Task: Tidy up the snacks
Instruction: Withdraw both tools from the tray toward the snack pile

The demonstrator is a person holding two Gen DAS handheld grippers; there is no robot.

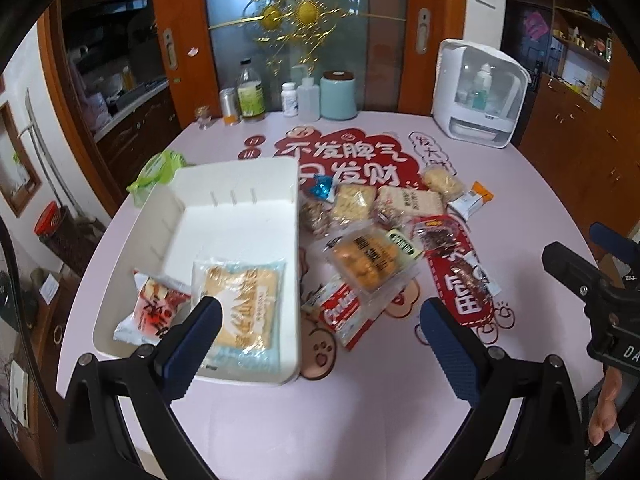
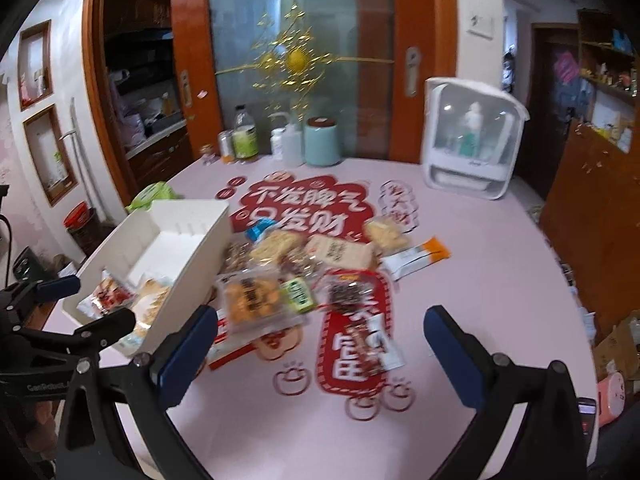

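Two packets already in white bin [image 1: 240, 216]. Left wrist view: left gripper [image 1: 320, 320] wide open, empty, above bin's near right corner; loose snack pile [image 1: 376, 232] ahead-right. Right wrist view: right gripper [image 2: 316, 340] open, empty; long red packet [image 2: 362, 320] dead ahead, long axis pointing away, nearer right hand.

Pink desk [image 1: 360, 420]: white bin [image 1: 288, 200] left, snack packets [image 1: 372, 264] beside, bottles [image 1: 250, 92] and white appliance [image 1: 476, 96] at back.
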